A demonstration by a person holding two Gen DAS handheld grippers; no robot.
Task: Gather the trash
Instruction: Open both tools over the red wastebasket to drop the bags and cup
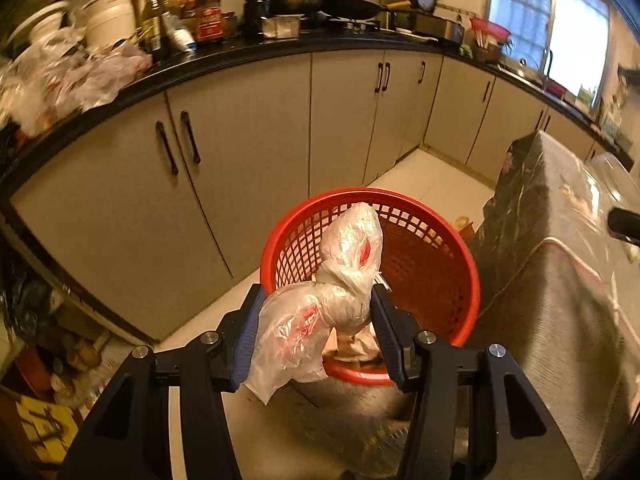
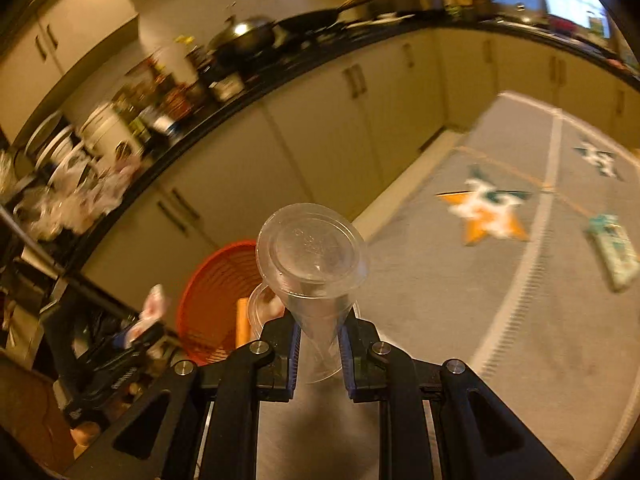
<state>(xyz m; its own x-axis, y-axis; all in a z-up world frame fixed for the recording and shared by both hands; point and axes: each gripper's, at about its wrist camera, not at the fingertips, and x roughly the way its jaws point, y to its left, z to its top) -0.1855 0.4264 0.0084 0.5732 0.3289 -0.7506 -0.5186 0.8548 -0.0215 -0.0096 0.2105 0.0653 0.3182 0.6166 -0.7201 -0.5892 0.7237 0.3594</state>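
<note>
In the left wrist view my left gripper is shut on a crumpled clear plastic bag with red print, held over the near rim of a red mesh waste basket on the floor. Some paper trash lies inside the basket. In the right wrist view my right gripper is shut on a clear plastic cup with a lid, held above a grey table top. The red basket shows to its lower left, and my left gripper appears there, blurred, with the bag.
A black kitchen counter with bottles, pans and plastic bags curves along beige cabinets. A table with a dark patterned cloth stands right of the basket. A green and white packet lies on the grey table top.
</note>
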